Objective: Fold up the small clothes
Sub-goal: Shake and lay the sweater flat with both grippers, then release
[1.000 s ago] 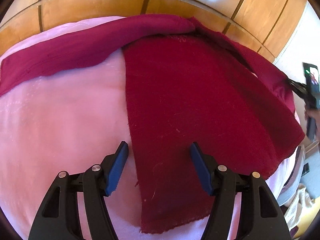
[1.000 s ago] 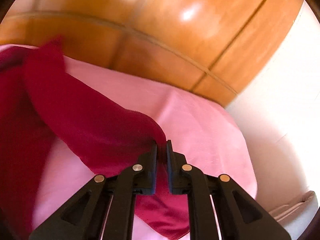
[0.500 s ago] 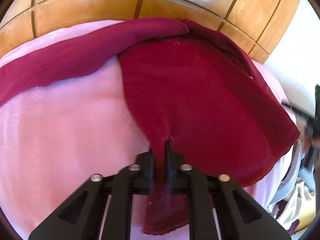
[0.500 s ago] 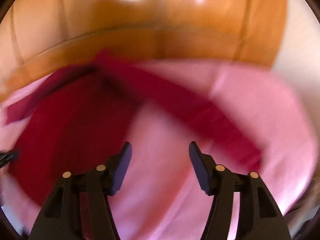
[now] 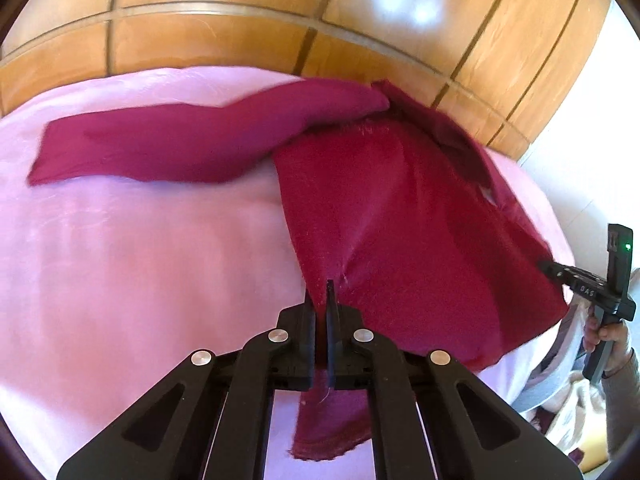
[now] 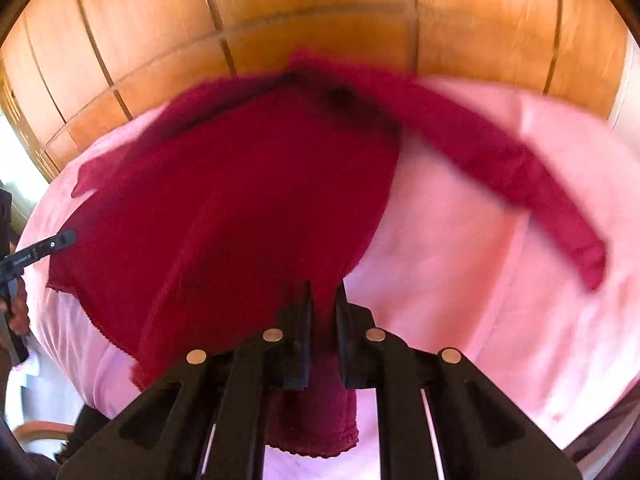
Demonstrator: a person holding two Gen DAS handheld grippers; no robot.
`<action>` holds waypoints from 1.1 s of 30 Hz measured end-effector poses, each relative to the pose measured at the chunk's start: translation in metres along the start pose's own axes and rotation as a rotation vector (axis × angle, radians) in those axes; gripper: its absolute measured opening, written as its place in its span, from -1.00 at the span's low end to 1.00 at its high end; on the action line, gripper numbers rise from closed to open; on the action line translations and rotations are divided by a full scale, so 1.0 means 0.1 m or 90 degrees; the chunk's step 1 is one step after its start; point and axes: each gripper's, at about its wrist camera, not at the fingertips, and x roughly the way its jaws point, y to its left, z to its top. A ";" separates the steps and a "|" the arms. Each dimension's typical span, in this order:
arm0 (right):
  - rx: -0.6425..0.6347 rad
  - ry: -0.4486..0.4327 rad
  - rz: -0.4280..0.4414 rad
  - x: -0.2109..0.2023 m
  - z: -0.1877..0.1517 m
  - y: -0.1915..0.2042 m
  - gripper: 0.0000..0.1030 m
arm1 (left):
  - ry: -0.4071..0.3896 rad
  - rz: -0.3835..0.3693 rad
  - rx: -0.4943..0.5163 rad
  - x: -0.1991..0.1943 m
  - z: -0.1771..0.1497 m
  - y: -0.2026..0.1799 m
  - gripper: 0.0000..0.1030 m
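Left wrist view showed the left gripper (image 5: 320, 312) and right gripper (image 6: 323, 320) both pinching the bottom hem of the dark red long-sleeved knit top (image 5: 400, 220), which stretched toward twelve o'clock across the pink bedsheet (image 5: 140, 260).

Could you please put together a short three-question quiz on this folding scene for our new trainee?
1. True or false: the left gripper is shut on the dark red garment.
2. What lies under the garment?
A. bare wooden floor
B. a pink cover
C. a blue towel
3. Fill in: both sleeves lie spread out on the ____ cover, one to each side of the garment's body.

Key
1. True: its fingers pinch the cloth near the bottom hem; the right gripper grips the hem likewise.
2. B: the pink cover, in front of the wooden panels.
3. pink.
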 end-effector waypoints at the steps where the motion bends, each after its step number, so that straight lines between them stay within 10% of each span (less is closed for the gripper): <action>1: 0.000 -0.011 0.002 -0.13 0.00 -0.02 -0.84 | -0.005 -0.002 -0.007 -0.10 -0.01 0.03 -0.96; 13: -0.066 0.123 -0.105 0.06 -0.67 0.03 -0.68 | 0.069 0.009 -0.015 -0.36 -0.86 -0.12 -0.95; 15: -0.082 0.079 -0.139 -0.01 -0.60 0.09 0.01 | 0.031 0.022 -0.043 -0.44 -0.73 0.01 -0.83; 20: -0.084 -0.028 -0.143 -0.12 -0.28 0.27 0.44 | -0.079 0.183 -0.057 -0.65 -0.27 0.45 0.36; 26: -0.095 -0.037 -0.028 0.24 -0.12 0.91 0.52 | -0.133 0.306 -0.191 -0.67 0.35 1.45 0.41; 33: -0.096 -0.004 0.053 1.04 0.08 1.42 0.51 | -0.087 0.403 -0.153 -0.25 1.01 2.10 0.41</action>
